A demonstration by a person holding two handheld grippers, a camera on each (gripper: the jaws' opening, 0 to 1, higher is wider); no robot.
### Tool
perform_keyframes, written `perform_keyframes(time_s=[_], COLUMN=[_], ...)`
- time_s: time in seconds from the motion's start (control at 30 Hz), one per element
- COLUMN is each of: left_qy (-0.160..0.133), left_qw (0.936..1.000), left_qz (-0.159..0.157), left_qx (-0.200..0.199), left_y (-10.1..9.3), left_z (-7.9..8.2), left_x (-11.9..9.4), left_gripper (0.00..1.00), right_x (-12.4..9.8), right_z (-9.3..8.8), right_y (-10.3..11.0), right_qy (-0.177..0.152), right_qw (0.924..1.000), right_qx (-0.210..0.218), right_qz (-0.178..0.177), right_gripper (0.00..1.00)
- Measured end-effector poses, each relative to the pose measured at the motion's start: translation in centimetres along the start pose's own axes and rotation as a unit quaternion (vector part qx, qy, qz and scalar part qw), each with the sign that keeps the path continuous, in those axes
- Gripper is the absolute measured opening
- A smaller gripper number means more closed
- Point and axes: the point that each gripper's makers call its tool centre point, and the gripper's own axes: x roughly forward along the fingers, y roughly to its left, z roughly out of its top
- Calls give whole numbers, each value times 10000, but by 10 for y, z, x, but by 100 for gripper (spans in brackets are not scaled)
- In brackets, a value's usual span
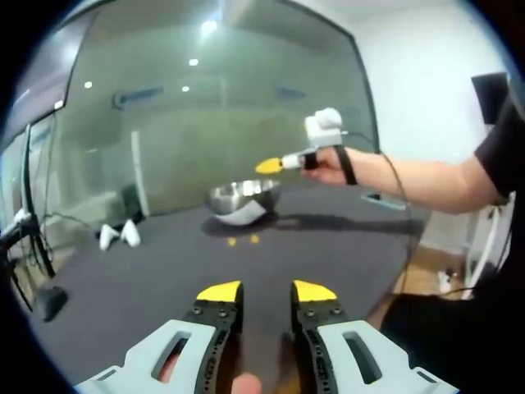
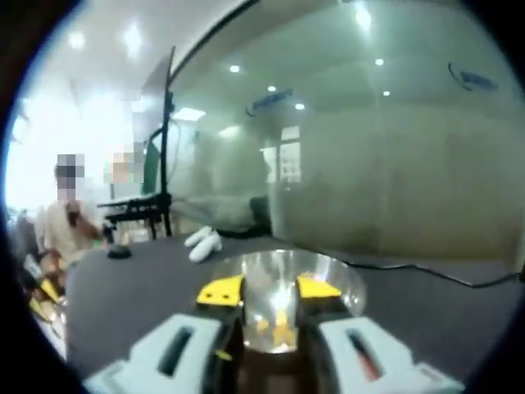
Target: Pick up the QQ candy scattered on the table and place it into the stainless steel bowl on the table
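Observation:
The stainless steel bowl stands on the dark grey table, far from my left gripper. That gripper is open and holds nothing. Two small yellow QQ candies lie on the table just in front of the bowl. A hand holds my right gripper in the air above the bowl's right rim. In the right gripper view, the right gripper stands open directly over the bowl. Yellow candies lie inside the bowl, seen between the jaws.
Two white objects lie at the table's far side near a glass wall. A black stand rises there, and a cable runs across the table. A person's arm reaches in from the right. People sit at the left.

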Motion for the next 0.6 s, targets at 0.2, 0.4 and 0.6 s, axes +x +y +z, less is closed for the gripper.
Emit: perform_keyframes(time_s=[0.2, 0.4, 0.6], left_qy=[-22, -14, -15], left_qw=[10000, 10000, 10000], left_qz=[1, -24, -63], left_qx=[3, -11, -27], left_y=[0, -3, -6], left_z=[3, 1, 0], left_x=[1, 4, 6], left_gripper=[25, 25, 25], right_x=[-11, -23, -39], right_z=[4, 7, -2], right_y=[8, 14, 13], right_qy=[-24, -193, -248], right_qw=[9999, 9991, 9979], right_qx=[-83, -261, -206], right_qz=[100, 282, 556], right_gripper=[24, 23, 22])
